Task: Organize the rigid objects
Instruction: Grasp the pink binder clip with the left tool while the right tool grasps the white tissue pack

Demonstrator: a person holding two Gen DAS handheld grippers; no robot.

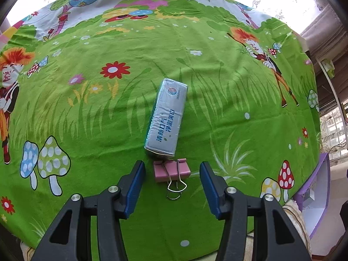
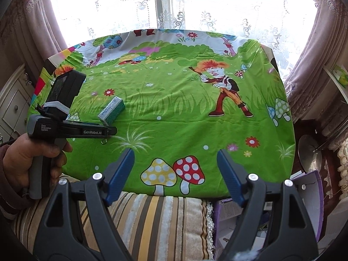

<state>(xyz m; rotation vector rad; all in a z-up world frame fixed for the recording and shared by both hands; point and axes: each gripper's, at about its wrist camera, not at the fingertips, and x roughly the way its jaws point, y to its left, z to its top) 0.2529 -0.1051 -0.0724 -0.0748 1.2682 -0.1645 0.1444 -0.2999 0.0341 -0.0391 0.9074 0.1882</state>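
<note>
A pink binder clip (image 1: 171,170) with wire handles lies on the green cartoon tablecloth (image 1: 108,113). My left gripper (image 1: 172,169) is open, its blue fingers on either side of the clip without touching it. A white and green toothpaste box (image 1: 166,116) lies just beyond the clip. In the right wrist view the box (image 2: 111,109) shows at the left, beside my left gripper (image 2: 108,131), with only the clip's wire handle (image 2: 104,141) visible. My right gripper (image 2: 175,154) is open and empty over the table's near edge.
A purple cardboard box (image 2: 308,187) stands below the table's right front corner; it also shows in the left wrist view (image 1: 313,195). A striped cushion (image 2: 156,217) lies under the near edge. Curtains and a window stand behind the table.
</note>
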